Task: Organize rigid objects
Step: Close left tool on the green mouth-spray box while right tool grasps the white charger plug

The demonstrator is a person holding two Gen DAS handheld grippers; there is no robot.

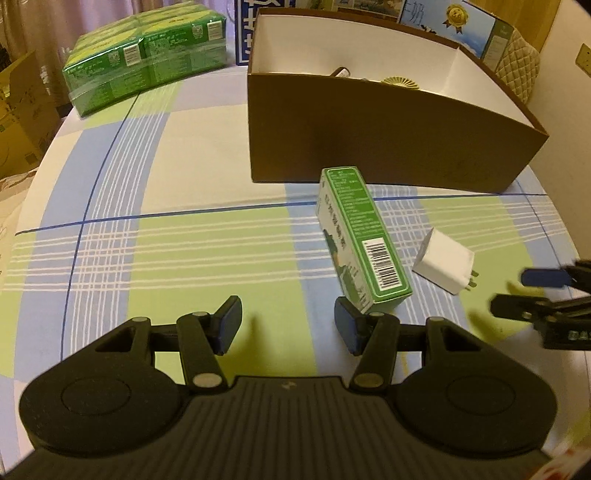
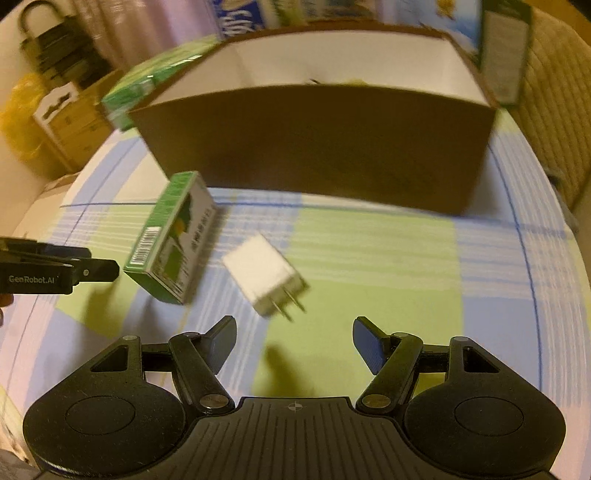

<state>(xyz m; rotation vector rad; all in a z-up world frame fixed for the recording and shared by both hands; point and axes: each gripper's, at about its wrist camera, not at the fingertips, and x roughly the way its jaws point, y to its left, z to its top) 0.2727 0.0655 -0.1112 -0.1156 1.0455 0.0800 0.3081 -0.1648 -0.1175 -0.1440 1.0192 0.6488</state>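
Observation:
A small green carton [image 1: 364, 236] lies on the checked tablecloth in front of a brown cardboard box [image 1: 388, 133]. A white plug charger [image 1: 443, 261] lies just right of the carton. My left gripper [image 1: 288, 326] is open and empty, its right finger close to the carton's near end. In the right wrist view the carton [image 2: 173, 236] is at left, the charger [image 2: 264, 277] lies ahead of my open, empty right gripper [image 2: 295, 343], and the brown box [image 2: 321, 144] stands behind. The box holds a few small items, mostly hidden.
A wrapped pack of green cartons [image 1: 147, 55] sits at the table's far left. Printed boxes [image 1: 465, 22] and a quilted cushion [image 1: 521, 66] stand behind the brown box. Cardboard boxes [image 1: 18, 110] are off the table's left edge. The right gripper shows at the left wrist view's right edge [image 1: 546, 295].

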